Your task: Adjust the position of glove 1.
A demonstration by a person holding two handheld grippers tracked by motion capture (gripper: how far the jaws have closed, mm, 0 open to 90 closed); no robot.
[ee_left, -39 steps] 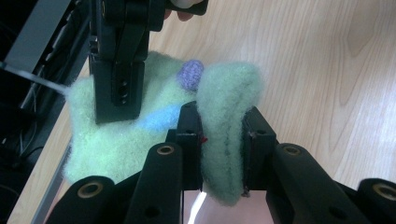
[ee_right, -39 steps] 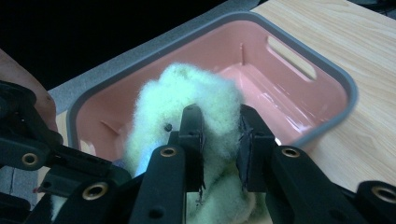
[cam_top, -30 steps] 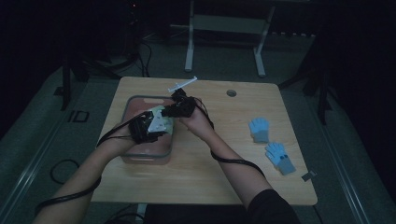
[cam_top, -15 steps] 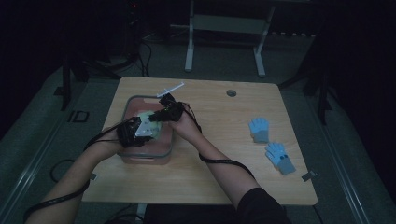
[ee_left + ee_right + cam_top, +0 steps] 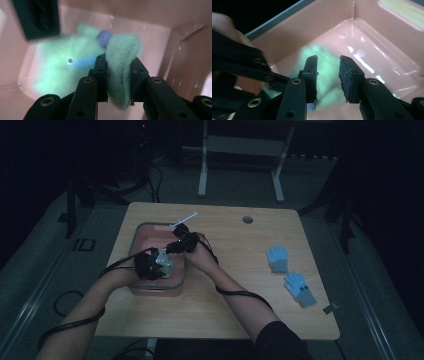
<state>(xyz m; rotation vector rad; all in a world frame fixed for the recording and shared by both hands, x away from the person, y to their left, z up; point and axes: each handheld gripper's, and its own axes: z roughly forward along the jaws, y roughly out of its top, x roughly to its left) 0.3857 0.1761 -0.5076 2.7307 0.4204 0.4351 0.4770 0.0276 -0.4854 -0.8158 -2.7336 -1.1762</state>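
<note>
Dim lab or studio space, bare wooden table [image 5: 225, 315], metal stand [image 5: 240, 155], cables [image 5: 70, 302] on grey floor

**Fleece, gloss and matt black**

My left gripper [image 5: 119, 75] has a fold of pale green glove [image 5: 121, 72], a fuzzy, fleecy knit, matt with loose fibres. The pink tub [image 5: 367, 53] looks like smooth glossy plastic, glints streaking its floor toward 3 o'clock. My right gripper [image 5: 328, 75] has matt black jaws, lint on its pads. The table [image 5: 225, 315] is pale wood-grain, satin-smooth. Two blue gloves [image 5: 290, 275] at 3 o'clock look soft, woolly.
</note>
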